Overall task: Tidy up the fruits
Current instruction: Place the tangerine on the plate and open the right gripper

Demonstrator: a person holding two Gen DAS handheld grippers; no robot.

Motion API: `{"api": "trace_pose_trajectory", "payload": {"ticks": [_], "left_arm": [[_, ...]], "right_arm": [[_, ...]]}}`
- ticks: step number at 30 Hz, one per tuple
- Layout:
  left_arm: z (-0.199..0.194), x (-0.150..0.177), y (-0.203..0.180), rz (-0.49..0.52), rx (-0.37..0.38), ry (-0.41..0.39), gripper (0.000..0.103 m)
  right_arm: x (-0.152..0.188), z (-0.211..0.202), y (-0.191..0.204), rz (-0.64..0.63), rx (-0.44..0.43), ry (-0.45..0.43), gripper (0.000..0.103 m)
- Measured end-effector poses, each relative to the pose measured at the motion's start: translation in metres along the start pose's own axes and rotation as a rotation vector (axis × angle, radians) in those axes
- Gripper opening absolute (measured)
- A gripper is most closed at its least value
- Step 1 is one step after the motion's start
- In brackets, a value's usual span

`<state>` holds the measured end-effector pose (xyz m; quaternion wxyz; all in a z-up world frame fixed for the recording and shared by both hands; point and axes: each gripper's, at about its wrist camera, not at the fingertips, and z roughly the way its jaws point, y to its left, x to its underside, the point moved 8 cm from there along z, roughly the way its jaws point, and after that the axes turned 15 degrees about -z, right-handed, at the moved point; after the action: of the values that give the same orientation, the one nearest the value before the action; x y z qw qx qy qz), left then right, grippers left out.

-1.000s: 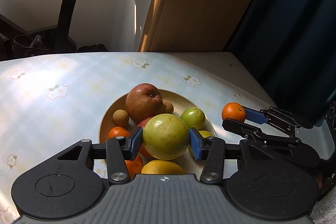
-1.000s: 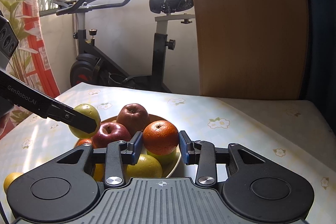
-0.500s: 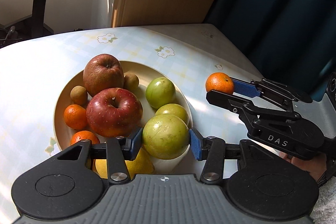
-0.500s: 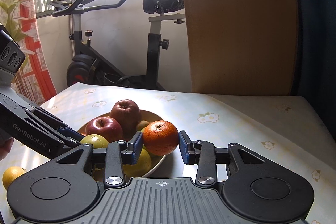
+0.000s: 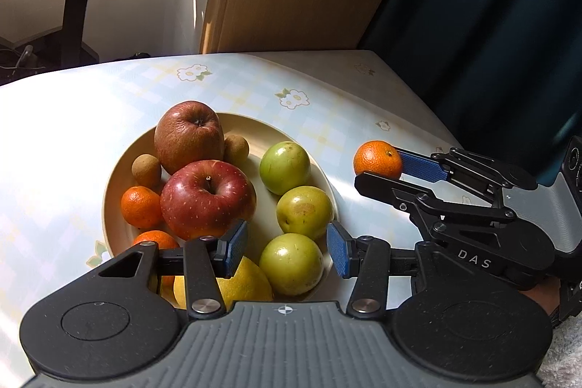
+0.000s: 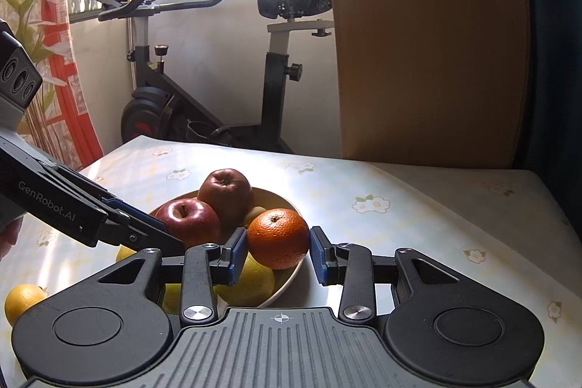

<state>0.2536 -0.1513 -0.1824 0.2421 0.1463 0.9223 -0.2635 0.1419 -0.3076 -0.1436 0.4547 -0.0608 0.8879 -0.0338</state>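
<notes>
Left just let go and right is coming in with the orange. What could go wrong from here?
The right gripper holds the orange beside a plate already crowded; dropped on the heap, it could roll off.

The green fruit sits between the open left gripper's pads at the plate's near edge, so pulling back carelessly might knock it out.

The two grippers are close together and could clash.

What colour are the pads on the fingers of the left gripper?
Blue; the pads of the left gripper show best in the left wrist view.
</notes>
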Motion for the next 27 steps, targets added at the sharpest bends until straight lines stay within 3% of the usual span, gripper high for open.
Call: {"api": "trace_pose_trajectory", "payload": {"ticks": [10,19,27], "left_arm": [[-0.037,-0.018,0.034,-0.082,-0.051,-0.154,0.05],[-0.045,-0.023,0.058,-0.117,-0.113,-0.189,0.05],[-0.064,-0.015,0.067,-0.131,-0.125,-0.205,0.05]], "right_arm": [[-0.014,0.037,0.029,-0.079,-0.052,0.046,0.034],[-0.014,0.055,0.04,-0.095,-0.067,0.096,0.035],[-0.013,0.036,0.044,-0.063,-0.057,0.082,0.037]]}}
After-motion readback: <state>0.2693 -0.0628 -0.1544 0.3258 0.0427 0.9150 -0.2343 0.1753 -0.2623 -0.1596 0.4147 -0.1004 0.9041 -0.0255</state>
